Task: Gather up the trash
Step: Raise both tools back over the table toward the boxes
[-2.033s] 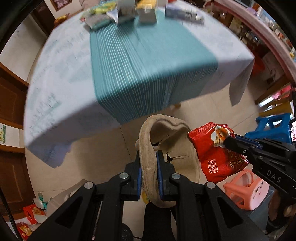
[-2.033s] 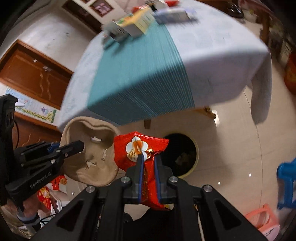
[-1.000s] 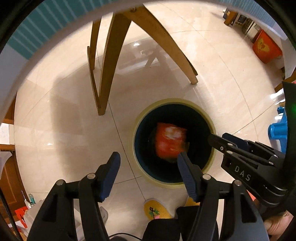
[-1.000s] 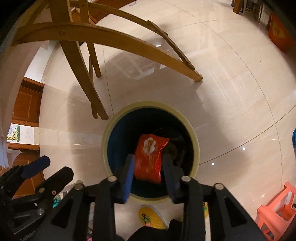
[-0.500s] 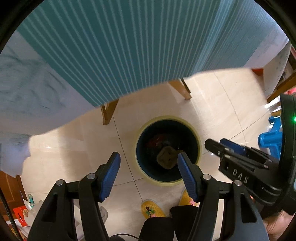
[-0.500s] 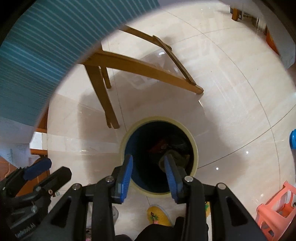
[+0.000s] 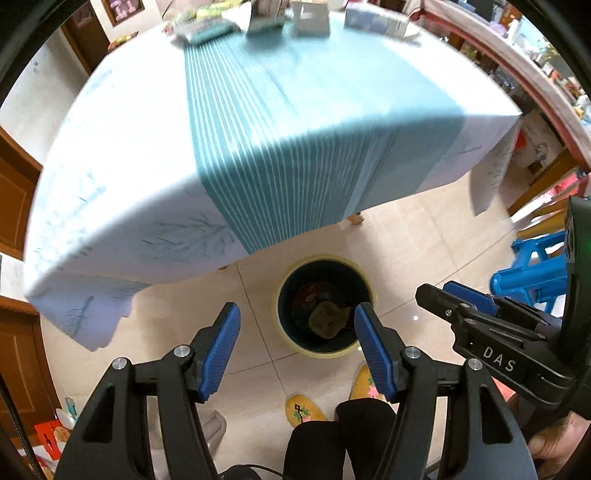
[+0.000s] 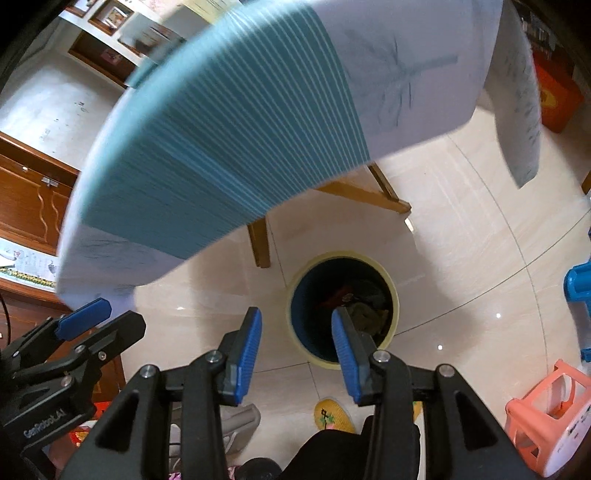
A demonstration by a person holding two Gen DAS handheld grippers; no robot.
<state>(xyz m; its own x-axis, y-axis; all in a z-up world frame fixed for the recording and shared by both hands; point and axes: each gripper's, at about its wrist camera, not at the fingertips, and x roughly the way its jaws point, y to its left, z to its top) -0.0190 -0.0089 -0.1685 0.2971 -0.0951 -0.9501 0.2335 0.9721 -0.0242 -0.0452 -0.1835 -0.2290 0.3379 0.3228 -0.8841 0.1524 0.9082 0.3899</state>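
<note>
- Hanging above the tiled floor (image 7: 424,236), the left gripper (image 7: 295,347) is seen with its blue pads (image 7: 218,350) set well apart and nothing held between them.
- The right gripper (image 8: 295,350) is likewise seen pointing down at the floor; its jaws are parted, though less widely than the left pair, and nothing is gripped by its blue pads (image 8: 247,354).
- Each gripper is caught at the edge of the other's view: the right one at the right of the left wrist view, the left one at the lower left of the right wrist view.
- A round bin (image 7: 284,332) with a pale yellow rim and a dark inside is found on the floor, just beside the near edge of the table (image 7: 110,177).
- Inside the bin, a crumpled brown piece (image 7: 327,319) is seen on top, and a red wrapper (image 7: 310,290) is partly shown behind it; other dark contents cannot be told apart.
- The table is covered by a white cloth crossed by a teal striped runner (image 7: 280,122); blurred boxes and packets (image 7: 310,14) are left at its far end.
- The person's yellow slippers (image 7: 303,406) and dark trouser legs are seen below the bin.
- A blue stool (image 7: 532,269) and a pink stool (image 8: 546,402) are stood off to the right.
</note>
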